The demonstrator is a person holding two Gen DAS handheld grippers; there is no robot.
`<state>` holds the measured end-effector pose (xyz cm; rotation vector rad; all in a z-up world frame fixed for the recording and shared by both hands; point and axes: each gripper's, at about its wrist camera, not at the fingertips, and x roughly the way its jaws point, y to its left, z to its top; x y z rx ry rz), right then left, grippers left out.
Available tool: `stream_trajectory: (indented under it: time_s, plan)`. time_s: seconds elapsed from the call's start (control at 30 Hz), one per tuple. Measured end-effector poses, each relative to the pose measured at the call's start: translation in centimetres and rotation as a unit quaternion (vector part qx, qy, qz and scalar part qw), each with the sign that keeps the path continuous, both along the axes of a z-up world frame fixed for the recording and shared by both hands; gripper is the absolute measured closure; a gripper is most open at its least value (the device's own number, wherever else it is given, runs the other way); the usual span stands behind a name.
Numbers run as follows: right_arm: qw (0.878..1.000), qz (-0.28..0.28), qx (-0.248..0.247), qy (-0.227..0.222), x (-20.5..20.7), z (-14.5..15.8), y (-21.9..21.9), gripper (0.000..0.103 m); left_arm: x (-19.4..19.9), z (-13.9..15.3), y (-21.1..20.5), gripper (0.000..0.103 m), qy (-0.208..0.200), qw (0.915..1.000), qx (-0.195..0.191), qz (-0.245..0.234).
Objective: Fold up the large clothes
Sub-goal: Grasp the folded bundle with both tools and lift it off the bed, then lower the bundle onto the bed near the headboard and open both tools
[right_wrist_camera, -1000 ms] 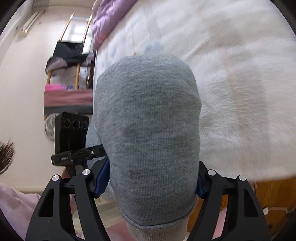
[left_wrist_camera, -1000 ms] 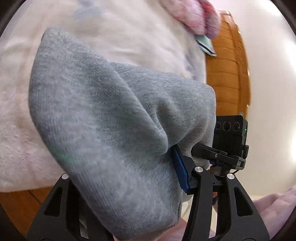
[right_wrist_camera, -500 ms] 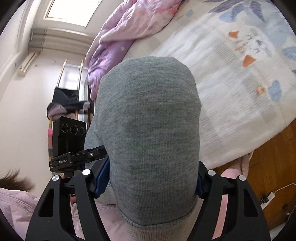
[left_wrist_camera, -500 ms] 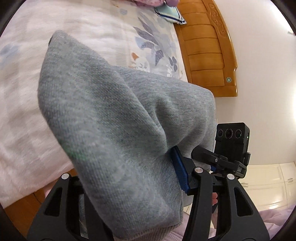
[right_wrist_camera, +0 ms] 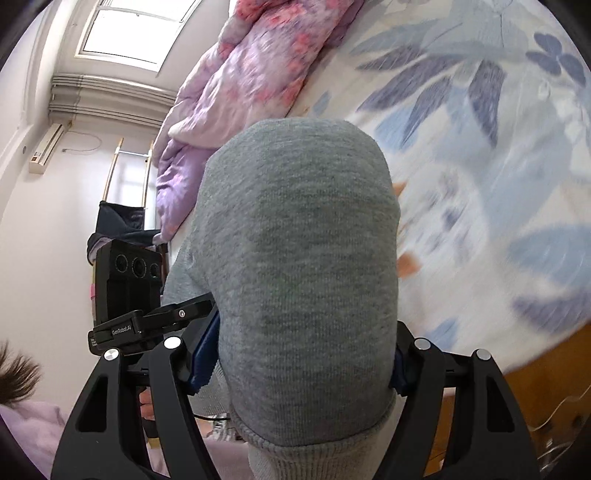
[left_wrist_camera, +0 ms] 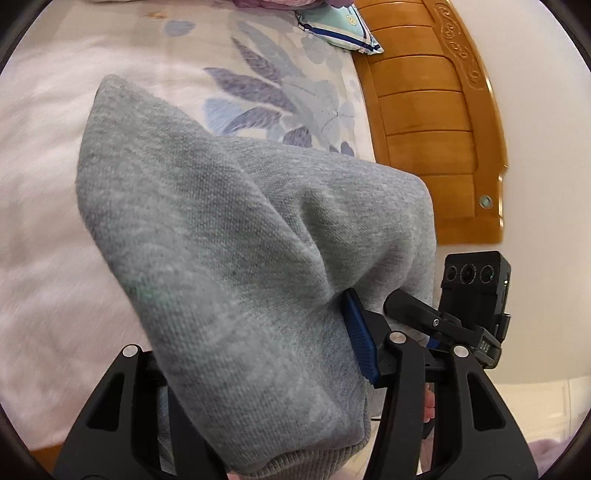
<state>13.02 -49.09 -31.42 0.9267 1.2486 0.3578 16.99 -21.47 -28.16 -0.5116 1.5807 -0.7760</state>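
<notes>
A thick grey knit garment (left_wrist_camera: 221,240) fills the middle of the left wrist view, bunched and folded over. My left gripper (left_wrist_camera: 258,347) is shut on it; one blue pad (left_wrist_camera: 356,332) presses its right side and the other finger is hidden under cloth. In the right wrist view the same grey garment (right_wrist_camera: 303,240) bulges up between the jaws, ribbed hem at the bottom. My right gripper (right_wrist_camera: 301,358) is shut on it, blue pads on both sides. Both hold it in the air above the bed (right_wrist_camera: 498,147).
The floral bed sheet (left_wrist_camera: 280,85) lies below, with a wooden headboard (left_wrist_camera: 424,110) and a teal pillow (left_wrist_camera: 340,26). A pink-purple quilt (right_wrist_camera: 251,74) is heaped along the far side. A black camera box (right_wrist_camera: 125,273) sits beside the jaws. A window and a rack stand beyond.
Both grippers have swept across the bed with the grey garment still held: the white fluffy blanket slid out of view and the blue floral sheet, headboard and quilt came in.
</notes>
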Motion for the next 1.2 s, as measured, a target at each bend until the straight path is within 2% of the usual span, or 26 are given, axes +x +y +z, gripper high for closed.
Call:
stream_trajectory:
  time_s: [0.07,0.13,0.27,0.33,0.37,0.43,0.5,0.53,0.57,0.63,0.67,0.7,0.73,0.77,0.8,0.83,0.9,0.93,0.97,1.0,1.07,1.13,1.17,1.2]
  plan:
    - [1.0,0.002,-0.005,0.005,2.0,-1.2,-2.7,0.035,2.3,-1.8,-3.6,0.051,-0.004,0.9999,0.011,0.004]
    - [1.0,0.004,-0.009,0.011,4.7,-3.6,-6.1,0.035,4.7,-3.7,-6.9,0.051,-0.004,0.9998,0.016,0.015]
    - [0.999,0.015,-0.029,0.021,9.3,-8.6,-10.4,0.035,9.5,-10.1,-12.6,0.051,-0.008,0.9983,0.034,0.046]
    - [0.999,0.018,-0.032,0.03,10.8,-11.2,-11.8,0.034,11.0,-12.9,-14.1,0.051,-0.008,0.9979,0.035,0.053]
    - [0.999,0.016,-0.031,0.041,11.5,-12.7,-12.5,0.034,11.8,-14.7,-14.8,0.051,-0.004,0.9975,0.038,0.059]
    - [0.996,0.003,-0.033,0.079,12.4,-16.3,-13.8,0.024,13.2,-17.6,-16.7,0.049,-0.004,0.9961,0.059,0.066]
    - [0.989,-0.025,-0.047,0.135,12.2,-19.8,-15.0,0.02,13.4,-19.9,-17.6,0.048,0.008,0.9928,0.104,0.058]
    - [0.986,-0.037,-0.046,0.156,11.7,-20.8,-15.6,0.015,13.4,-20.8,-17.9,0.041,0.025,0.9909,0.123,0.05]
    - [0.985,-0.043,-0.041,0.162,11.1,-21.1,-16.1,0.014,13.2,-20.8,-17.9,0.035,0.031,0.989,0.137,0.046]
    - [0.985,-0.049,-0.047,0.159,9.9,-20.4,-17.1,0.011,12.9,-19.5,-17.6,0.025,0.003,0.9814,0.188,0.041]
    - [0.982,-0.058,-0.065,0.169,9.2,-19.6,-17.6,0.011,12.7,-18.1,-17.4,0.023,-0.03,0.9685,0.246,0.029]
    - [0.977,-0.071,-0.086,0.184,8.4,-18.8,-18.2,0.01,12.5,-17.2,-17.2,0.023,-0.047,0.9575,0.284,0.017]
    - [0.966,-0.096,-0.117,0.208,7.3,-17.8,-19.2,0.01,12.4,-16.3,-17.0,0.023,-0.062,0.9448,0.322,0.003]
    - [0.957,-0.114,-0.147,0.224,6.4,-16.8,-19.9,0.01,12.4,-15.5,-16.6,0.025,-0.066,0.9367,0.344,-0.005]
    - [0.95,-0.131,-0.178,0.222,5.4,-15.4,-20.4,0.01,12.4,-14.7,-16.2,0.027,-0.069,0.9323,0.355,-0.004]
    - [0.948,-0.14,-0.196,0.207,4.8,-14.1,-20.6,0.01,12.4,-13.7,-15.9,0.032,-0.074,0.9285,0.364,0.003]
    - [0.951,-0.149,-0.217,0.163,3.8,-11.7,-20.6,0.01,12.2,-11.9,-15.9,0.038,-0.088,0.9245,0.371,0.004]
    - [0.953,-0.142,-0.225,0.143,3.5,-10.3,-20.2,0.01,12.1,-10.9,-16.3,0.043,-0.104,0.9191,0.38,-0.001]
    - [0.955,-0.135,-0.226,0.137,3.4,-9.7,-19.8,0.01,11.9,-10.0,-16.9,0.046,-0.121,0.9162,0.382,-0.006]
    - [0.957,-0.132,-0.224,0.125,3.3,-9.0,-19.5,0.01,11.7,-9.6,-17.5,0.05,-0.131,0.918,0.374,-0.008]
    - [0.963,-0.135,-0.219,0.085,3.7,-7.9,-18.5,0.017,11.3,-8.8,-18.5,0.051,-0.139,0.9255,0.352,-0.014]
    - [0.963,-0.114,-0.235,0.069,4.5,-8.0,-17.1,0.04,10.9,-9.1,-19.9,0.055,-0.14,0.9318,0.334,-0.024]
    - [0.963,-0.104,-0.235,0.076,4.9,-8.8,-16.7,0.045,10.8,-9.7,-20.8,0.055,-0.14,0.9334,0.329,-0.032]
    - [0.966,-0.096,-0.222,0.09,5.3,-9.9,-16.3,0.057,10.6,-10.9,-22.0,0.055,-0.138,0.9326,0.33,-0.046]
